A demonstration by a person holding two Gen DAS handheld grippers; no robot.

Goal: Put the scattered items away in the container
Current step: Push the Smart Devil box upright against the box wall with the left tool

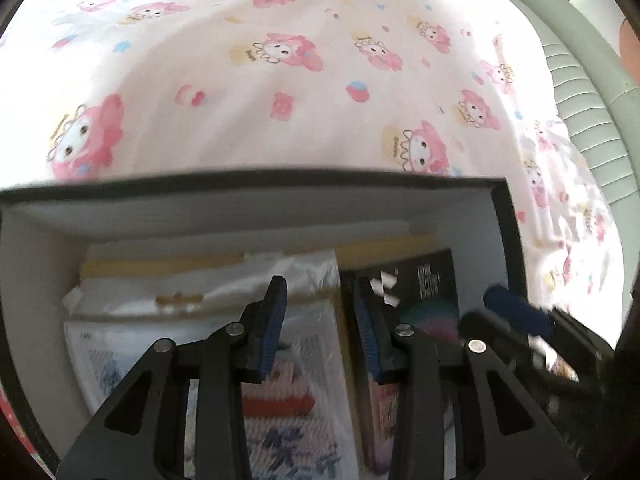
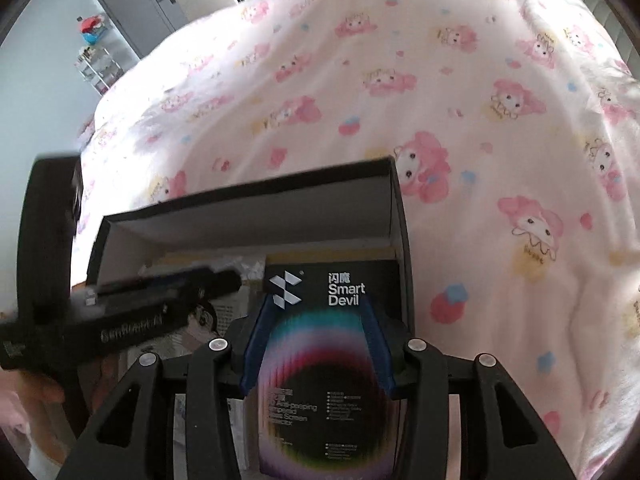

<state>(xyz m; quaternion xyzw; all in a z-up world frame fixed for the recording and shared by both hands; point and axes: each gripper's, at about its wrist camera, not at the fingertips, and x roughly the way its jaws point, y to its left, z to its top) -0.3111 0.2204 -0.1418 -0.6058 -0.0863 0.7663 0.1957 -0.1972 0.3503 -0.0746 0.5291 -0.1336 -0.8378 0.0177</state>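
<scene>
A black cardboard box with a white inside (image 1: 256, 216) (image 2: 248, 216) lies open on the bed. My right gripper (image 2: 318, 344) is shut on a black Smart Devil screen-protector box (image 2: 320, 368), held over the right part of the container; it also shows in the left wrist view (image 1: 424, 284). My left gripper (image 1: 320, 320) is open and empty, its fingers down inside the container above a white packet with a red and blue print (image 1: 280, 400) and a crinkled clear wrapper (image 1: 224, 280). The left gripper's body crosses the right wrist view (image 2: 120, 312).
The bed is covered by a white sheet with pink cartoon rabbits (image 1: 280, 80) (image 2: 440, 120). A pale green padded headboard (image 1: 576, 92) runs at the right. A grey door (image 2: 132, 4) and a small shelf rack (image 2: 96, 64) stand beyond the bed.
</scene>
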